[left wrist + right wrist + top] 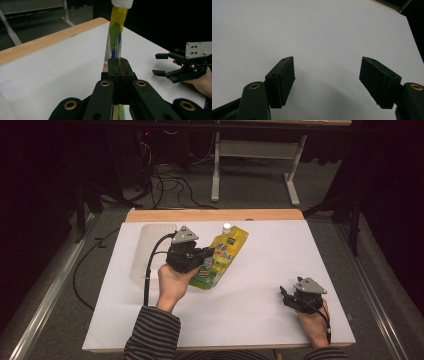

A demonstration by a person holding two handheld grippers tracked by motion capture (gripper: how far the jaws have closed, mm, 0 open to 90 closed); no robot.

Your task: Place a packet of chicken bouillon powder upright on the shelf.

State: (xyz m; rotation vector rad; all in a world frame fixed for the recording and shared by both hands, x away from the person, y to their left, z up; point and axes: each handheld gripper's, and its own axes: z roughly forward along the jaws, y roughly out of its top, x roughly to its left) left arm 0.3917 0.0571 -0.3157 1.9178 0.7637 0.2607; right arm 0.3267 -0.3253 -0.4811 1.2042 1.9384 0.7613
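Left gripper is clamped on a yellow pouch, its jaws pinched flat on the pouch's edge as seen in the left gripper view. It's held by the left hand, with a striped sleeve coming in from the bottom and the forearm angled up toward the middle of the white surface. The right gripper is parked near the right front corner of the surface, well apart from the pouch, with its jaws spread wide over bare surface. Counted up: two grippers, one pouch, one clear plastic tub just left of the left gripper. The pouch's long axis is tilted, with the white cap pointed toward the far edge and slightly right.
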